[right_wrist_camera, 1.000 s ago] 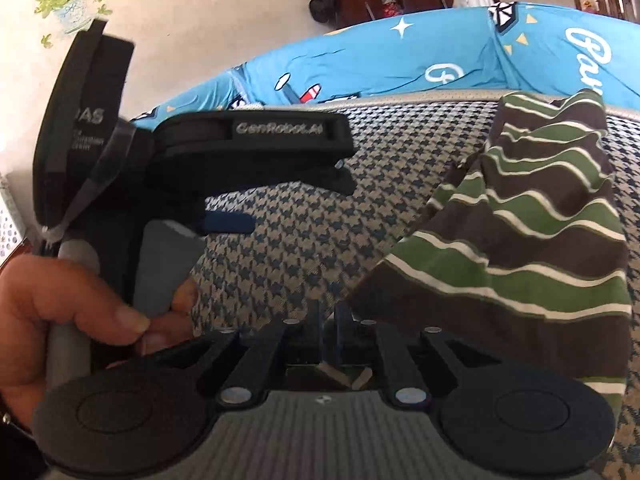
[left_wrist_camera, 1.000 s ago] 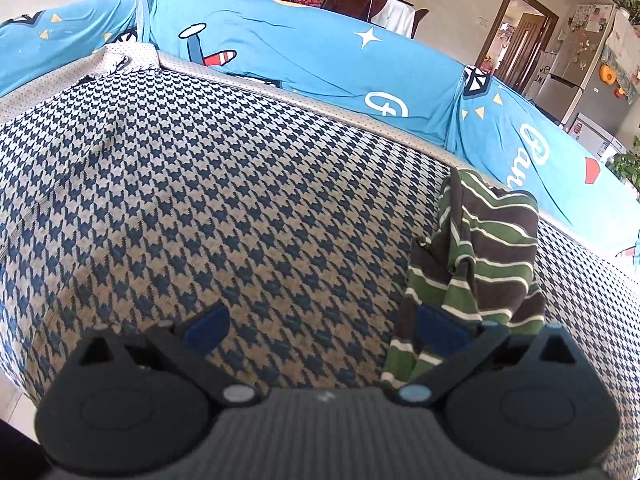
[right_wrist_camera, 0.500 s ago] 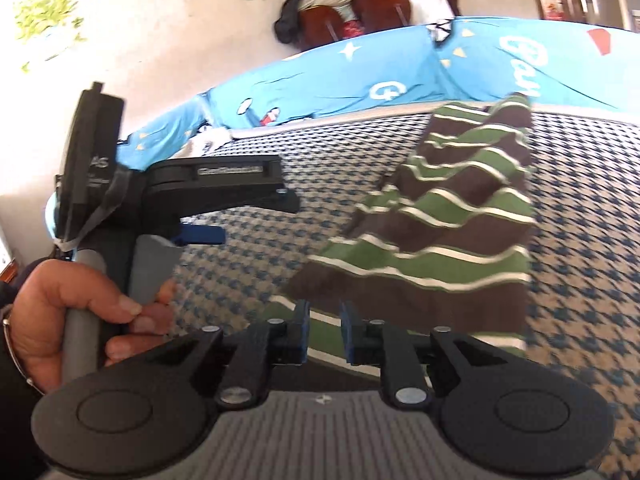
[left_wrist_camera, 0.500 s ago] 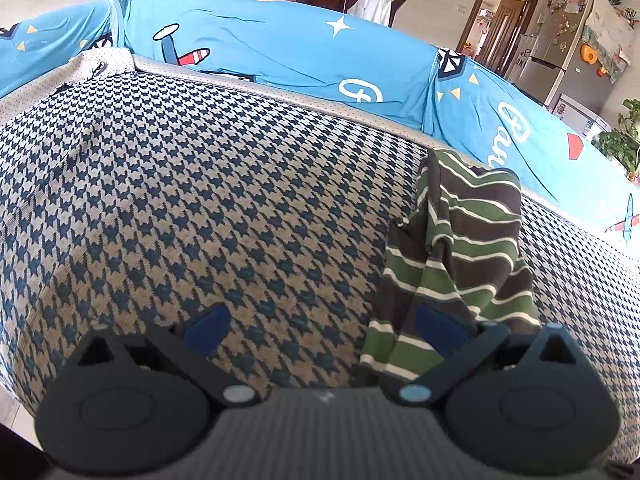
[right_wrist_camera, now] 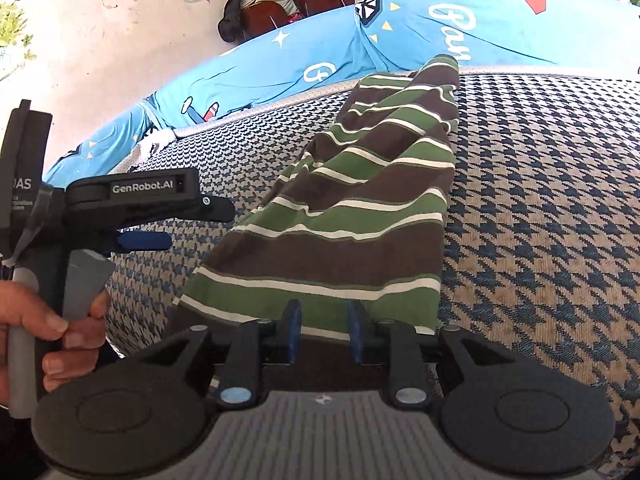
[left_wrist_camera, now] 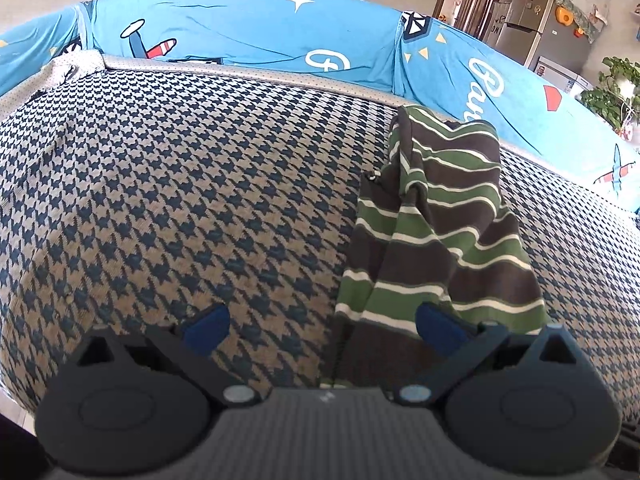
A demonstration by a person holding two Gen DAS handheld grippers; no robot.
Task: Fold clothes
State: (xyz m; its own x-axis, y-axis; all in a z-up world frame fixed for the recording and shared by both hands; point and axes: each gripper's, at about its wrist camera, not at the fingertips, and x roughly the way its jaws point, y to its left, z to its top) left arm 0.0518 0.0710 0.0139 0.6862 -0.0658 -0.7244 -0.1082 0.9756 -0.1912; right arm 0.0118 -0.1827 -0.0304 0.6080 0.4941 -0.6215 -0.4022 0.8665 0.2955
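A brown, green and white striped garment [left_wrist_camera: 436,232] lies in a long folded strip on the houndstooth cushion [left_wrist_camera: 200,200]. My left gripper [left_wrist_camera: 322,326] stands wide open just above the cushion, its right pad over the garment's near hem and nothing pinched. In the right wrist view the same garment [right_wrist_camera: 360,216] stretches away from my right gripper [right_wrist_camera: 324,334]. That gripper's jaws are opening, with the near hem lying in the gap and the pads off the cloth. A hand [right_wrist_camera: 52,332] holds the left gripper [right_wrist_camera: 160,236] beside the garment's left edge.
A blue printed cover [left_wrist_camera: 248,28] runs along the cushion's far side like a backrest. Brown chairs [right_wrist_camera: 304,0] with clothes on them stand behind it. A fridge [left_wrist_camera: 540,20] and a doorway are at the far right. The cushion's front edge drops off at the lower left.
My right gripper was shut on the garment's hem and has parted its jaws. The garment has sunk from a raised drape to lying flat. Both grippers have shifted sideways along the cushion.
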